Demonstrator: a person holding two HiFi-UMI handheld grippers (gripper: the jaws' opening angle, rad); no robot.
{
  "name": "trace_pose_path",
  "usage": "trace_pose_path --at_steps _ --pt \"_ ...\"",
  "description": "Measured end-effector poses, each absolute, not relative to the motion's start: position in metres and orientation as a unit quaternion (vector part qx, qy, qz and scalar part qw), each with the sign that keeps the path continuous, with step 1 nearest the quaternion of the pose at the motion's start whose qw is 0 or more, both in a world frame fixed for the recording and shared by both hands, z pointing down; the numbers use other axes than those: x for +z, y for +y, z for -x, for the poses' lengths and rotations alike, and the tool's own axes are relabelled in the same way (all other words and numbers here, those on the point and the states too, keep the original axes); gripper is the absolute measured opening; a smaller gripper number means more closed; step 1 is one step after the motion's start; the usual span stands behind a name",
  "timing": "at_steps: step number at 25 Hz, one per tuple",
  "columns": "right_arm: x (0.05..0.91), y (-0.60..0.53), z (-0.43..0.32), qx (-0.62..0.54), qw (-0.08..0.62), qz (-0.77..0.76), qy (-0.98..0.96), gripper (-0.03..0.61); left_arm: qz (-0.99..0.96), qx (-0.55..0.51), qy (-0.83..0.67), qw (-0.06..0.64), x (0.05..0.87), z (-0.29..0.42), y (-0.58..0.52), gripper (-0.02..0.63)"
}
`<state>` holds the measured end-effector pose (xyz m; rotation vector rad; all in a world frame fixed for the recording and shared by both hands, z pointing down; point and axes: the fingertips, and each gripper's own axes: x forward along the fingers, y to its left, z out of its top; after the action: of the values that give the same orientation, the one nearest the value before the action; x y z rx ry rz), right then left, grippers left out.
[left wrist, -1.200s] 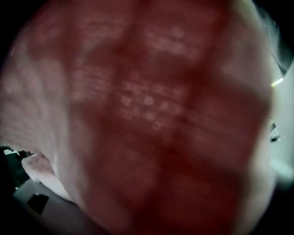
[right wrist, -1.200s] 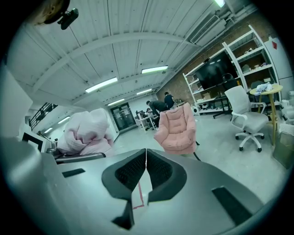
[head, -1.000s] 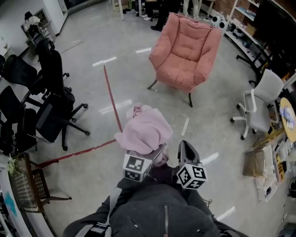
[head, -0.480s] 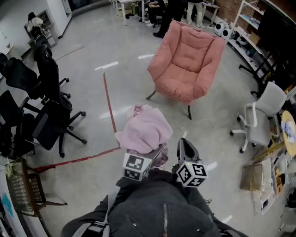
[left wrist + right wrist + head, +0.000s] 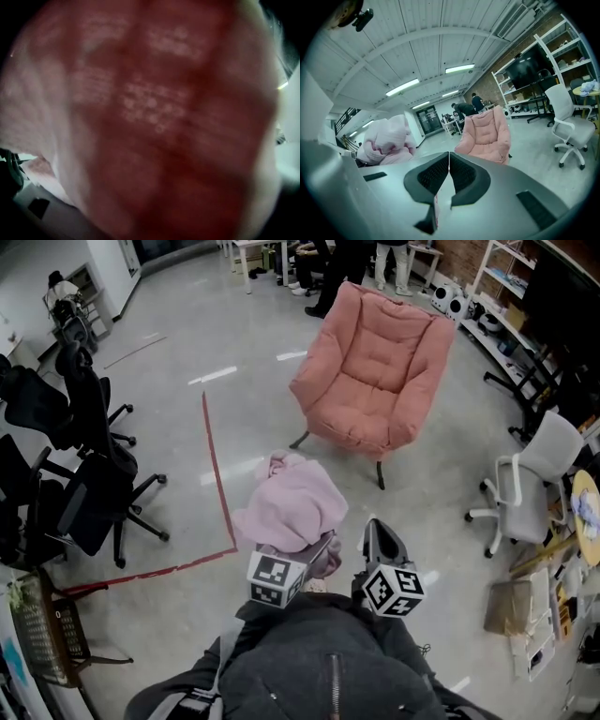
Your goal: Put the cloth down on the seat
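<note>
At the nose of the left gripper (image 5: pixel 286 568), the cloth (image 5: pixel 292 502) sits as a bunched pink bundle, up off the floor (image 5: pixel 187 343). It covers that gripper's tip completely. The left gripper view is all blurred pink-red fabric right against the lens, so we can't see those jaws or tell if they're clamped. Our read is that the left side carries the cloth, since nothing else supports it.

The right gripper (image 5: pixel 377 529) is just beside the bundle, to its right and apart from it. Its jaws are closed, tips meeting, and we see no grip on anything. A thin pink sliver shows low in the gap; we can't tell what it is.

The target is the pink armchair (image 5: pixel 370 381). Its seat cushion is bare, and it stands well apart from us, ahead and slightly right. It's angled a bit, with the open front facing us and to our left. The floor between is open, and a red tape line (image 5: pixel 214 456) runs off to the left.

Key relation: the seat lies straight out along the line the jaws point, just right of the bundle. The right gripper view frames the chair dead ahead, with the cloth at its left. The bundle is a lump with no clear long axis, so orientation shouldn't matter.

We judge this to be mid-carry. What's left is to close the gap, reach over the seat's front edge and let go. The risk is a loose fold dragging or the bundle slipping off early.
</note>
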<state>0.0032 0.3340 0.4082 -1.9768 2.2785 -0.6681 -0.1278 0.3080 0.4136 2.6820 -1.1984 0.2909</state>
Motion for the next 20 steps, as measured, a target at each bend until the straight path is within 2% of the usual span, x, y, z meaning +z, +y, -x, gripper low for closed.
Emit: trace_pose_path --at_steps 20 --pt "0.427 0.288 0.002 -0.245 0.013 0.617 0.748 0.011 -0.899 0.109 -0.409 0.115 0.429 0.123 0.274 0.471"
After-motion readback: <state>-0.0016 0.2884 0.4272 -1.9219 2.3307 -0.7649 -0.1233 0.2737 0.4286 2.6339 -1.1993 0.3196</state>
